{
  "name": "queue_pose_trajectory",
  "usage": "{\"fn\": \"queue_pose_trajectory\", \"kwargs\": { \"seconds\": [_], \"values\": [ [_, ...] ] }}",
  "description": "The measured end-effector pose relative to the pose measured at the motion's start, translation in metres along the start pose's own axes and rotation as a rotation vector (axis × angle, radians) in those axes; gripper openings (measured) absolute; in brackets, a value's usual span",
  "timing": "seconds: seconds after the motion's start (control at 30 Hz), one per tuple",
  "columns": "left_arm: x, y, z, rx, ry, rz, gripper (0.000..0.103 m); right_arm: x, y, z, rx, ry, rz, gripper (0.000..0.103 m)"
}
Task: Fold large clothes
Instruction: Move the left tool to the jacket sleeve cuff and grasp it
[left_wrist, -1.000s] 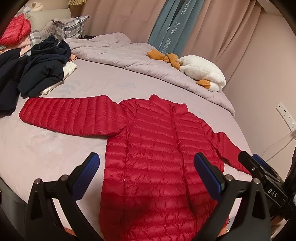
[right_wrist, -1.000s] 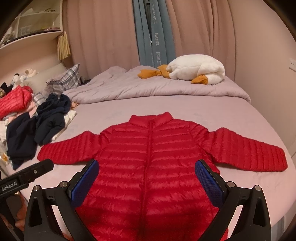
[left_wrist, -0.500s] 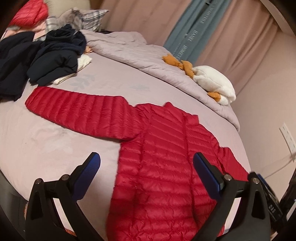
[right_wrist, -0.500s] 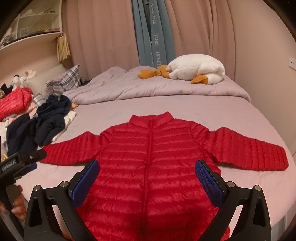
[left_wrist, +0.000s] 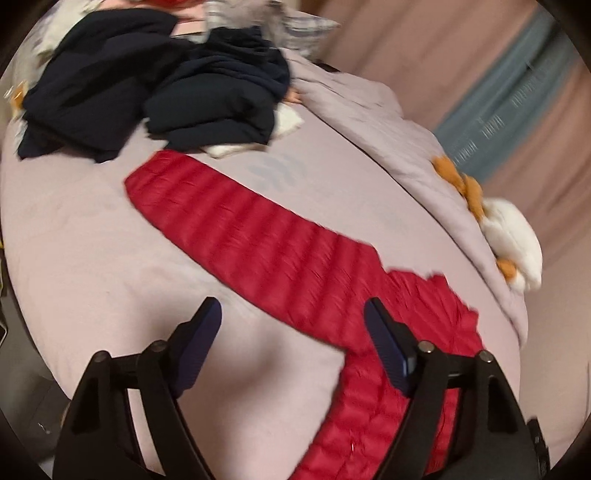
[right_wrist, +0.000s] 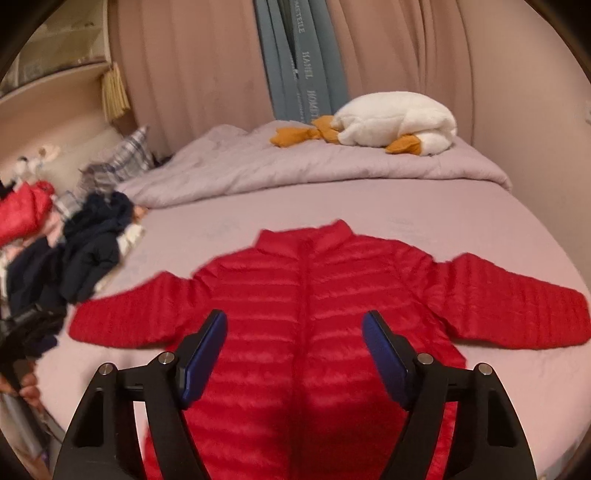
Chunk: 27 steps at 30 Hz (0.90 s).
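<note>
A red quilted puffer jacket (right_wrist: 314, 302) lies flat and face up on the bed, zipped, both sleeves spread out sideways. In the left wrist view its left sleeve (left_wrist: 236, 225) runs diagonally toward the dark clothes. My left gripper (left_wrist: 293, 321) hovers above the sleeve's armpit end, jaws closing with nothing between them. My right gripper (right_wrist: 294, 325) hangs over the jacket's chest, jaws also closing, no cloth pinched. A black piece of the left tool (right_wrist: 29, 325) and a hand show at the right wrist view's left edge.
A heap of dark navy clothes (left_wrist: 155, 81) lies past the sleeve end. A folded lilac duvet (right_wrist: 303, 162) with a white and orange plush toy (right_wrist: 399, 122) covers the far side of the bed (right_wrist: 388, 210). Another red garment (right_wrist: 22, 210) sits far left. Curtains hang behind.
The left gripper swung left and rolled, from over the jacket's body to over its left sleeve. Both grippers' jaws have narrowed. The right gripper shifted slightly.
</note>
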<state>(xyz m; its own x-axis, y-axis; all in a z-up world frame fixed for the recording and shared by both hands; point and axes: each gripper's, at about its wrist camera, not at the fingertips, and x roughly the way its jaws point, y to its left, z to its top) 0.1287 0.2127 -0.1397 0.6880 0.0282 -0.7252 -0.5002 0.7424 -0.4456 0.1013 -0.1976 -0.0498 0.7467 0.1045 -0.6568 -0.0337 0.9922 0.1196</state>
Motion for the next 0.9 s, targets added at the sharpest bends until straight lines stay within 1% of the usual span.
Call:
{"fn": "queue_pose_trajectory", "kwargs": {
  "seconds": [0.1,0.2,0.33,0.4,0.47,0.6,0.7,0.8,0.9],
  "values": [
    [0.002,0.019,0.008,-0.07,-0.013,-0.003,0.07,-0.007,0.002,0.0,-0.007,-0.032,0.034,0.078],
    [0.001,0.04,0.008,-0.133,-0.051,0.037,0.064,-0.008,-0.001,-0.004,-0.024,-0.014,0.031,0.077],
    [0.004,0.06,0.007,-0.177,-0.055,0.067,0.06,-0.012,-0.011,-0.01,-0.047,0.02,0.035,0.078],
    [0.006,0.067,0.007,-0.199,-0.048,0.083,0.053,-0.019,-0.018,-0.011,-0.05,0.015,0.024,0.077],
    [0.008,0.068,0.009,-0.209,-0.042,0.096,0.049,-0.023,-0.024,-0.007,-0.047,0.009,0.021,0.077],
    [0.011,0.066,0.013,-0.221,-0.071,0.091,0.049,-0.033,-0.039,-0.005,-0.036,-0.001,-0.016,0.077],
    [0.018,0.069,0.016,-0.24,-0.065,0.084,0.049,-0.039,-0.042,-0.006,-0.034,-0.023,-0.04,0.077],
    [0.025,0.079,0.022,-0.26,-0.053,0.108,0.049,-0.038,-0.041,-0.009,-0.017,-0.034,-0.055,0.077],
    [0.032,0.094,0.03,-0.303,-0.047,0.105,0.049,-0.032,-0.04,-0.011,0.008,-0.021,-0.05,0.077]
  ]
}}
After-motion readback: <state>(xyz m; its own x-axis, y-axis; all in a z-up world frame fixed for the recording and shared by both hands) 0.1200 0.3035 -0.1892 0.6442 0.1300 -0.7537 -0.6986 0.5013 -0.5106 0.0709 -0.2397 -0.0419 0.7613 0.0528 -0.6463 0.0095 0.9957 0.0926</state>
